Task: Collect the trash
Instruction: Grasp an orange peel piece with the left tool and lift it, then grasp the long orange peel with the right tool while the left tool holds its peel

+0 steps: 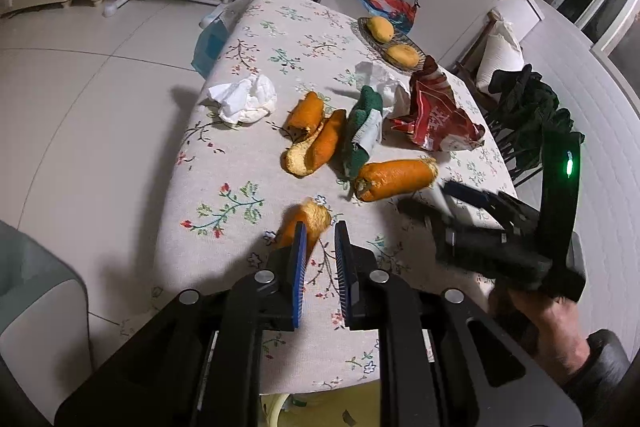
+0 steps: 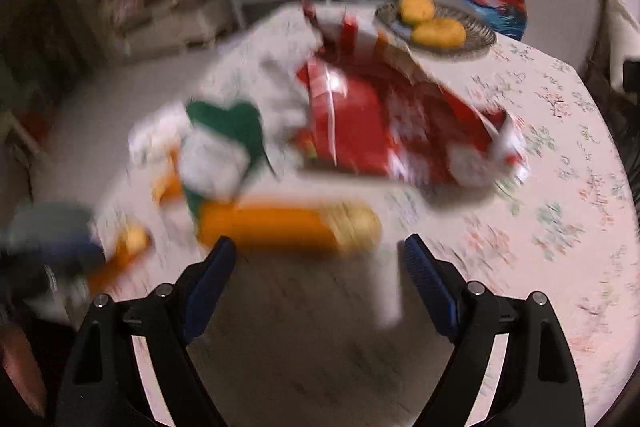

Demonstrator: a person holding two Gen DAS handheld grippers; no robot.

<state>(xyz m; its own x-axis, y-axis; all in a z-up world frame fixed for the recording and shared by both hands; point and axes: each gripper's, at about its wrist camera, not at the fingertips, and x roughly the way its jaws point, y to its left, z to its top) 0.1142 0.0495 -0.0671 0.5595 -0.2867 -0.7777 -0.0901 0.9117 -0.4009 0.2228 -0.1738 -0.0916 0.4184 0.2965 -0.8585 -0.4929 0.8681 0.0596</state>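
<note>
Small curled orange peel piece sits pinched in the nearly shut left gripper at the desk's near edge. Long orange peel lies just beyond the wide-open, empty right gripper. Step: pickup. Next, probably: close on the long peel.

The right wrist view is motion-blurred throughout; the red wrapper print is unreadable; tablecloth flowers smear.
</note>
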